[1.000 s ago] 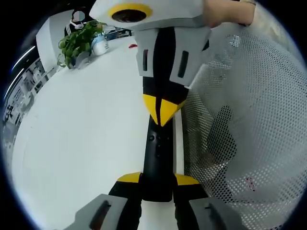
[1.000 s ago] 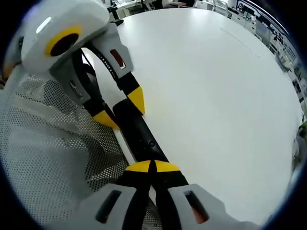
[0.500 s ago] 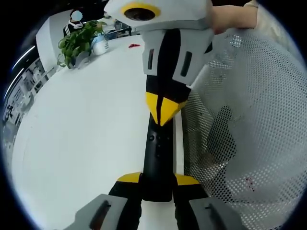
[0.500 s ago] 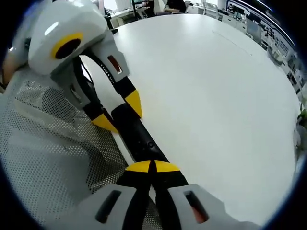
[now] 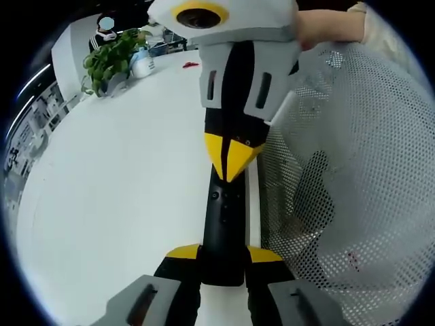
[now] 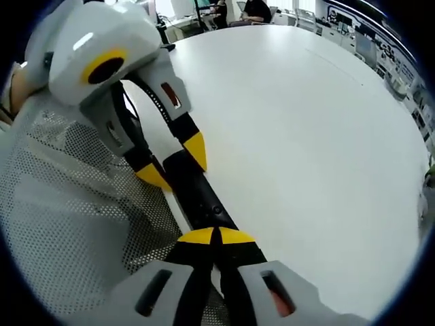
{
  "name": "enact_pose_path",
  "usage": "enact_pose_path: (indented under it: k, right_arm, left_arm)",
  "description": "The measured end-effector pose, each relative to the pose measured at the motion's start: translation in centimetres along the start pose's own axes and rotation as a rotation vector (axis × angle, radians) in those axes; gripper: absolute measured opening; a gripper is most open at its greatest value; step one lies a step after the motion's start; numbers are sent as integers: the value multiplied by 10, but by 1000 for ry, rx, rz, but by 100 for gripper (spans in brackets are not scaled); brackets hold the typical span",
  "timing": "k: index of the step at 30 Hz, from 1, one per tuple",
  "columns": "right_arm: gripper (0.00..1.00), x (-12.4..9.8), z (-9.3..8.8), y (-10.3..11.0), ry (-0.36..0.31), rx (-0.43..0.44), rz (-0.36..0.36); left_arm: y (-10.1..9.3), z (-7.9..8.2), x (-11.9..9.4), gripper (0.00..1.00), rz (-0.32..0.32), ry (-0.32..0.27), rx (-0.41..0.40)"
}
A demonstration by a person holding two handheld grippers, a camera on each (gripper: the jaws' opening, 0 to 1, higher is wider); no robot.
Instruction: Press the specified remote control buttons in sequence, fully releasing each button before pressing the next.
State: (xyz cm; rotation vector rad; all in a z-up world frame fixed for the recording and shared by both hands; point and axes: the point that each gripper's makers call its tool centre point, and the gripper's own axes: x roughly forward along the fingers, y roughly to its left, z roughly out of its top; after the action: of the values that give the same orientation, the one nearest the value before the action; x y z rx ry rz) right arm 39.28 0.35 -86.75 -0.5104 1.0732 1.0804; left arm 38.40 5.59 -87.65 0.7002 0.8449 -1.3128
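A slim black remote lies lengthwise over the white table edge. My left gripper is shut on its near end, one yellow tip on each side. My right gripper reaches in from the top with its yellow tips together, resting on the remote's upper face just beyond the small buttons. In the right gripper view, that same right gripper is shut with its point down on the remote. The left gripper clamps the remote's far end there.
The white table stretches away to the left. A white perforated mesh surface lies right beside the remote. A potted plant, a white bottle and a small red item stand at the table's far edge. A hand holds the right gripper.
The right gripper view has tilted a little, so the left gripper sits slightly lower and further right in it. The holds on the remote are the same.
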Motion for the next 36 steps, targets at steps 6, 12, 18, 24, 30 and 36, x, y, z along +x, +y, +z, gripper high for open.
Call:
enact_pose_path:
  k: [6,12,18,24,30,36]
  right_arm:
    - [0,2,2,5,-3,-30,7]
    - [0,2,1,4,2,-44,-8]
    - [0,4,2,5,33,-39,-22]
    - [0,4,1,5,83,-90,-5]
    - [0,5,2,3,118,-79,61]
    - [0,4,0,6,120,-123,32]
  left_arm:
    - [0,0,0,24,-3,-5,-1]
    - [0,0,0,24,-1,-2,3]
    - [0,0,0,24,-1,-1,5]
    - [0,0,0,24,-2,1,8]
    - [0,0,0,24,1,2,5]
    - [0,0,0,24,0,3,4]
